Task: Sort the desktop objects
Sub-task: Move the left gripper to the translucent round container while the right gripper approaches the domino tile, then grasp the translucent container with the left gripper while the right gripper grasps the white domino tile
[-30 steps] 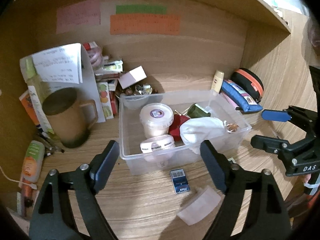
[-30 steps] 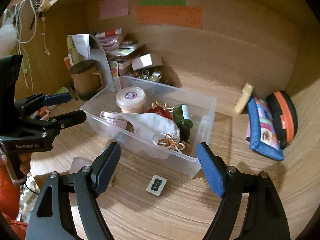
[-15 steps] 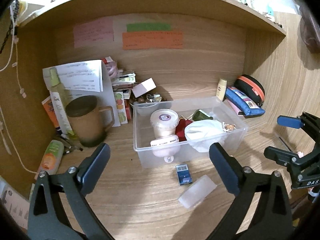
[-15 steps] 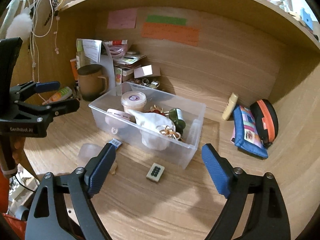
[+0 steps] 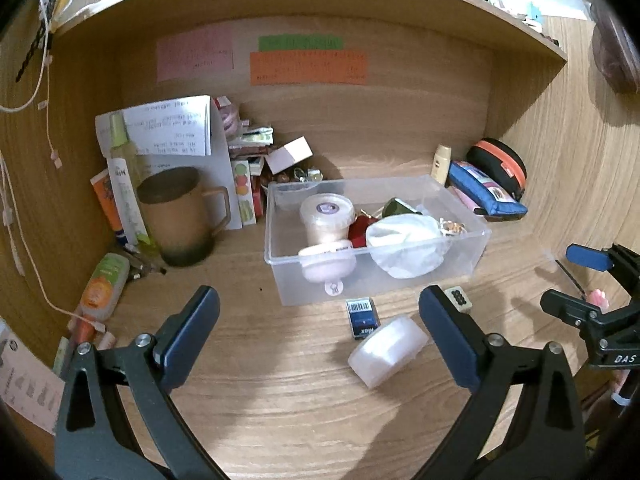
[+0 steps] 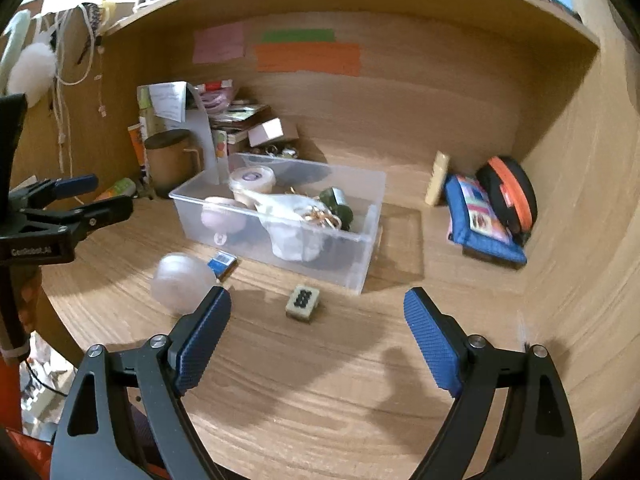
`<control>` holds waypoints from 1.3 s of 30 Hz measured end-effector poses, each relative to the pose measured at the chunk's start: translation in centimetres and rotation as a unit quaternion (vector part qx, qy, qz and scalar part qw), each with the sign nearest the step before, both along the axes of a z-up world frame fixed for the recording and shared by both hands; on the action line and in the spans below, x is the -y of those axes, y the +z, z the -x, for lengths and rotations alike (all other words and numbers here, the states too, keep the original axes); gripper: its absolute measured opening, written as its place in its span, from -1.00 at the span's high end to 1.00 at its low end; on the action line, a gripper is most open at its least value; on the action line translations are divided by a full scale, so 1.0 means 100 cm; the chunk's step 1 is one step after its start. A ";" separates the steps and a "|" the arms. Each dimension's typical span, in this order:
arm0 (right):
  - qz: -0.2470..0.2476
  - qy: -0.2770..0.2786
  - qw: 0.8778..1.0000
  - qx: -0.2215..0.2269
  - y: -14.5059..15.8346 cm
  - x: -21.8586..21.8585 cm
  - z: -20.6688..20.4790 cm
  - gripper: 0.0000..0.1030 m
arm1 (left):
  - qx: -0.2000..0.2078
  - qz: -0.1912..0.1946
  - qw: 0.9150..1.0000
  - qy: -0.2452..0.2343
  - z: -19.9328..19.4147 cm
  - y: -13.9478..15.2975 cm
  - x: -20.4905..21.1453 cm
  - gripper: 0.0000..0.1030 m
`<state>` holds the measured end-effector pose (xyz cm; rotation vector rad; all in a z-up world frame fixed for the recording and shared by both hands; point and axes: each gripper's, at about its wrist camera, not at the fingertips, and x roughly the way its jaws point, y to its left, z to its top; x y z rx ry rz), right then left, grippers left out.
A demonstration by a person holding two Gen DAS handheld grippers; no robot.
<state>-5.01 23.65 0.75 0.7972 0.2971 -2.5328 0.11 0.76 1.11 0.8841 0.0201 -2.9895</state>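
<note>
Wooden desk (image 5: pixel 280 400) holds a clear plastic storage bin (image 5: pixel 476 236) of odds and ends. Left gripper (image 5: pixel 320 320) and right gripper (image 6: pixel 316 316) both just spread wide, empty. Only the left view gets the translucent round lid (image 5: pixel 386 350) edge-on; the small mahjong tile (image 6: pixel 303 303) shows fully on the right.

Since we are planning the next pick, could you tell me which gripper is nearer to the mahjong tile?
Right. The right gripper is open with the mahjong tile lying between and just beyond its fingertips. The left gripper is open too, centred nearer the small blue box; the tile lies beside its right finger.
</note>
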 end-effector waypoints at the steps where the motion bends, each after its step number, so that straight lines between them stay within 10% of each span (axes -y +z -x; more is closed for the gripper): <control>1: -0.003 -0.002 1.000 0.001 -0.002 0.000 0.001 -0.69 | 0.002 0.001 1.000 0.002 0.000 -0.002 -0.001 -0.96; 25: -0.010 0.014 0.996 0.090 -0.063 0.020 0.053 -0.69 | 0.097 -0.045 0.994 -0.029 0.038 -0.079 -0.023 -0.96; 39: -0.022 0.013 0.993 0.114 -0.076 0.040 0.077 -0.64 | 0.085 -0.032 0.995 -0.045 0.047 -0.076 -0.030 -0.91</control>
